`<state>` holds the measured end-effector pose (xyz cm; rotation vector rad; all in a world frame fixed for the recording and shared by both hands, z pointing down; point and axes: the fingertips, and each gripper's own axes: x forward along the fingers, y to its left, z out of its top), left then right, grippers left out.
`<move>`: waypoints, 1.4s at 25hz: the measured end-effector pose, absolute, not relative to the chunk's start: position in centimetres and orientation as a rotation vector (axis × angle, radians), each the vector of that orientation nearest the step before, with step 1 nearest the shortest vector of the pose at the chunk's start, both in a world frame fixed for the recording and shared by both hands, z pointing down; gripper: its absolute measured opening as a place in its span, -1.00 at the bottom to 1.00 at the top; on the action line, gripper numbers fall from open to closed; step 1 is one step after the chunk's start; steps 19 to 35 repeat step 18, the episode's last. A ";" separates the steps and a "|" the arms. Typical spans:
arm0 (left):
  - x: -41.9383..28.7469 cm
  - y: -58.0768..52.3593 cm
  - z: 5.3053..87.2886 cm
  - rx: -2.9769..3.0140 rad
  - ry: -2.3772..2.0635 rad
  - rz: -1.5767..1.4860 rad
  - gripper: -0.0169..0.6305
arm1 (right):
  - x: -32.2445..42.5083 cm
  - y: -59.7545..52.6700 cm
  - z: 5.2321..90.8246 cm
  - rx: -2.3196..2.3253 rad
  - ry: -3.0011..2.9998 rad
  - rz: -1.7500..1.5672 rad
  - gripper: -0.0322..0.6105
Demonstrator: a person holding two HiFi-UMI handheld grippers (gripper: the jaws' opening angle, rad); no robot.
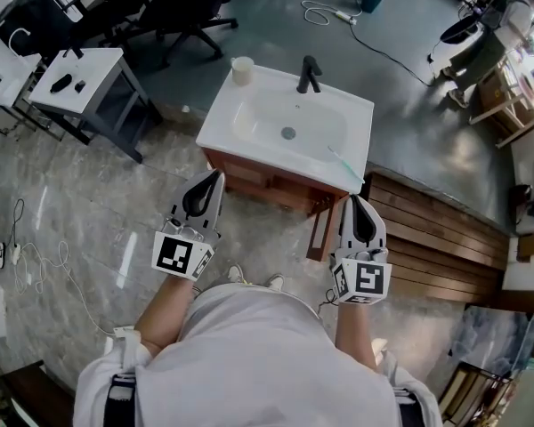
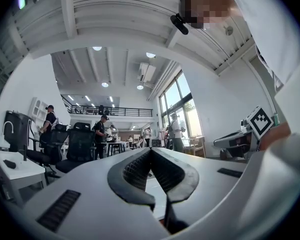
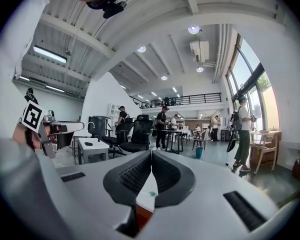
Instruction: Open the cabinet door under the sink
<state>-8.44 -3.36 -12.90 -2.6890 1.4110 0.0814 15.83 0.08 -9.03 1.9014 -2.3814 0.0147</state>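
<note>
A white sink [image 1: 249,127] with a black tap [image 1: 308,75] sits on a brown wooden cabinet [image 1: 258,181] just ahead of me. At the cabinet's right end a narrow wooden door panel [image 1: 319,231] stands out toward me, swung open. My left gripper [image 1: 215,174] hovers in front of the cabinet's left part, its jaws shut and empty [image 2: 151,149]. Beside the open panel, my right gripper [image 1: 354,199] is also shut on nothing [image 3: 151,152]. Neither gripper touches the cabinet. Both gripper views look up and out over the room.
A cup [image 1: 242,69] stands on the sink's back left corner and a toothbrush [image 1: 345,164] lies on its right rim. A white side table [image 1: 76,80] stands at the left, wooden decking [image 1: 436,238] at the right, and cables [image 1: 36,261] lie on the floor.
</note>
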 end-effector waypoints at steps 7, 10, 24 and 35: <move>-9.5 -3.7 -13.0 -2.681 1.443 0.096 -0.92 | 15.5 0.0 -9.4 1.895 -2.374 0.015 -0.79; -9.5 -3.7 -12.8 -2.684 1.448 0.100 -0.92 | 15.6 0.1 -9.1 1.890 -2.365 0.021 -0.79; -9.1 -3.6 -12.1 -2.701 1.458 0.094 -0.92 | 15.2 0.1 -8.6 1.864 -2.385 0.058 -0.79; -9.1 -3.6 -12.1 -2.701 1.458 0.094 -0.92 | 15.2 0.1 -8.6 1.864 -2.385 0.058 -0.79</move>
